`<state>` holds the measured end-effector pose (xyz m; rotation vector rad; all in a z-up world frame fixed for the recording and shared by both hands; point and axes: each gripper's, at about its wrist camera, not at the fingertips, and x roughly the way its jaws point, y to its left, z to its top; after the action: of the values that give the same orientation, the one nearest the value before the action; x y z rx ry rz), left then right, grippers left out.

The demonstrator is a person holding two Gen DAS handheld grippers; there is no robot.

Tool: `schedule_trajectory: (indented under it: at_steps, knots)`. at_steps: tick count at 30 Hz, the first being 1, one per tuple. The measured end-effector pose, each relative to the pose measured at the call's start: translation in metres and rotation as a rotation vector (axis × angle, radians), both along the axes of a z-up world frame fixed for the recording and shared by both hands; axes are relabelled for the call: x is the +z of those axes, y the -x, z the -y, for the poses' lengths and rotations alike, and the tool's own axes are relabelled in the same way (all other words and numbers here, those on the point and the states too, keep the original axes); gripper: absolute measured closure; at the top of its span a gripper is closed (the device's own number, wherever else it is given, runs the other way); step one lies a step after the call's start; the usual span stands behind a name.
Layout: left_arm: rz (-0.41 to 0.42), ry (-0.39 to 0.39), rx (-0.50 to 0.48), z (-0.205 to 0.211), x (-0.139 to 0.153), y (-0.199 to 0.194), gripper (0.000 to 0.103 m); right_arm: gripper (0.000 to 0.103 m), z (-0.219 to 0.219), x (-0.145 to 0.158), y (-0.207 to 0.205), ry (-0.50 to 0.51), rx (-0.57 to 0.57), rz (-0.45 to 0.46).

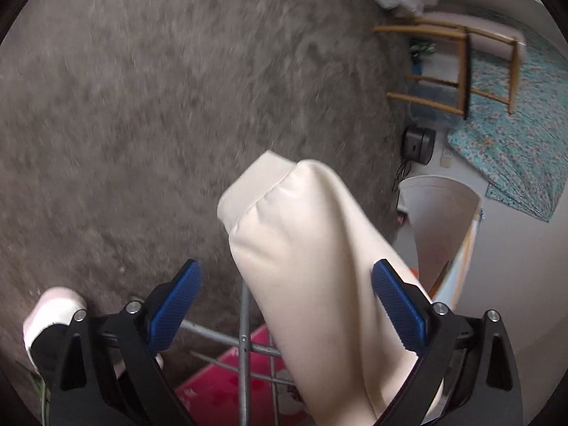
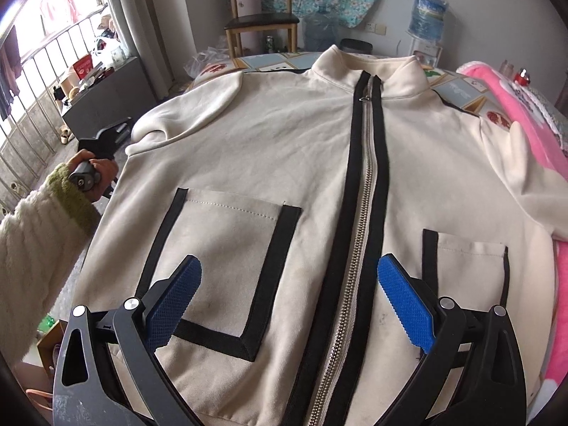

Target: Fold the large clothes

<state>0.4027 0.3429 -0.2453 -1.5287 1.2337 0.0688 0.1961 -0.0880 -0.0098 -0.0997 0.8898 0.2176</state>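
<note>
A cream zip-up jacket (image 2: 284, 149) with black trim, a centre zipper and two front pockets lies front-up and spread flat on the table. Its left sleeve (image 1: 305, 248) hangs off the table's side over the floor, cuff toward the carpet. My left gripper (image 1: 284, 305) is open, its blue pads on either side of that sleeve without clamping it. It also shows in the right wrist view (image 2: 106, 138), held in a hand beside the jacket's left shoulder. My right gripper (image 2: 287, 301) is open and empty, hovering above the jacket's lower front near the zipper.
A pink blanket (image 2: 532, 135) lies along the table's right side. A wooden chair (image 2: 262, 17), water jugs (image 2: 426, 14) and a patterned cloth stand at the back. Below the left gripper are grey carpet (image 1: 159, 106), metal table legs (image 1: 245, 340), a red box and my slippered foot (image 1: 49, 316).
</note>
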Motion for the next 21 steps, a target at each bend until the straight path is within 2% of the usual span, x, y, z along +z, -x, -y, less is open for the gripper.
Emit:
schedule_trajectory:
  at_steps: [2,5,6,7,10,14,16,21]
  knots:
    - [-0.008,0.078,0.005,0.009,-0.013,-0.006,0.017,0.007,0.001,-0.001,-0.001,0.011,-0.011,-0.001]
    - [0.007,0.160,0.018,0.016,-0.017,-0.014,0.038,0.006,0.005,-0.004,-0.001,0.020,-0.031,-0.006]
    - [0.013,0.176,0.017,0.019,-0.015,-0.016,0.051,0.006,0.007,-0.005,-0.001,0.020,-0.039,-0.007]
    - [0.018,0.176,0.013,0.021,-0.012,-0.018,0.069,0.006,0.008,-0.005,-0.001,0.021,-0.045,-0.008]
    - [0.041,0.153,-0.002,0.018,0.005,-0.023,0.098,0.006,0.015,-0.007,-0.001,0.011,-0.067,-0.011]
    - [0.118,0.020,0.015,-0.004,0.052,-0.022,0.101,0.006,0.023,-0.003,0.001,0.001,-0.087,0.005]
    - [0.171,-0.067,0.012,-0.015,0.086,-0.018,0.102,0.007,0.026,0.000,0.003,-0.006,-0.088,0.019]
    - [0.356,-0.338,-0.051,-0.019,0.204,0.004,0.102,0.006,0.032,0.009,0.008,0.012,-0.096,0.077]
